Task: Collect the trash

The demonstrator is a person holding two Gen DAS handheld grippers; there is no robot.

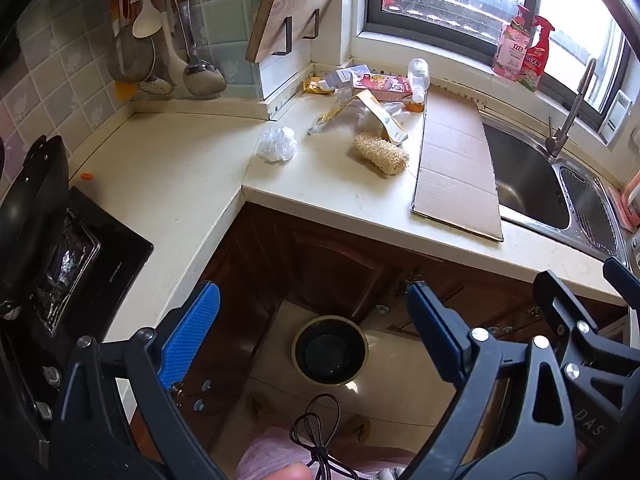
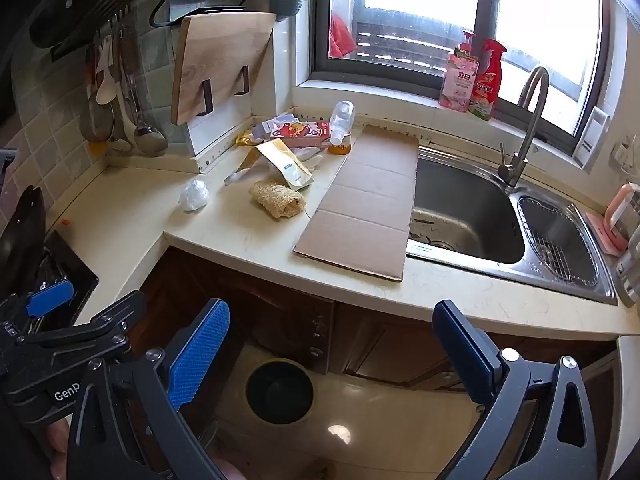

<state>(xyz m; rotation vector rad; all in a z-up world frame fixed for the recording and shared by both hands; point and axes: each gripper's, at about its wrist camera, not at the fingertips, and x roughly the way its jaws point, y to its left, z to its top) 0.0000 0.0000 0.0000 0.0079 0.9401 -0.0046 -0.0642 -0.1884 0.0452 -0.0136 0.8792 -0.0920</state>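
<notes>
Trash lies on the cream counter corner: a crumpled clear plastic wad [image 1: 277, 143] [image 2: 195, 195], a dry loofah [image 1: 382, 153] [image 2: 277, 199], a yellow pouch [image 1: 380, 114] [image 2: 289, 167], a pink carton [image 1: 382, 85] [image 2: 301, 132], a tipped plastic bottle [image 1: 418, 74] [image 2: 342, 121] and a flat cardboard sheet [image 1: 456, 168] [image 2: 368, 204]. A round dark bin [image 1: 330, 349] [image 2: 279, 391] stands on the floor below. My left gripper [image 1: 314, 300] and my right gripper [image 2: 332, 320] both hang open over the floor in front of the counter, nothing between their blue pads.
A steel sink [image 2: 468, 208] with a tall faucet [image 2: 524, 128] lies right of the cardboard. A black stove [image 1: 80, 256] sits at left. A cutting board [image 2: 216, 68] leans on the wall. Two spray bottles [image 2: 472, 76] stand on the windowsill. Brown cabinet doors [image 1: 340, 264] run under the counter.
</notes>
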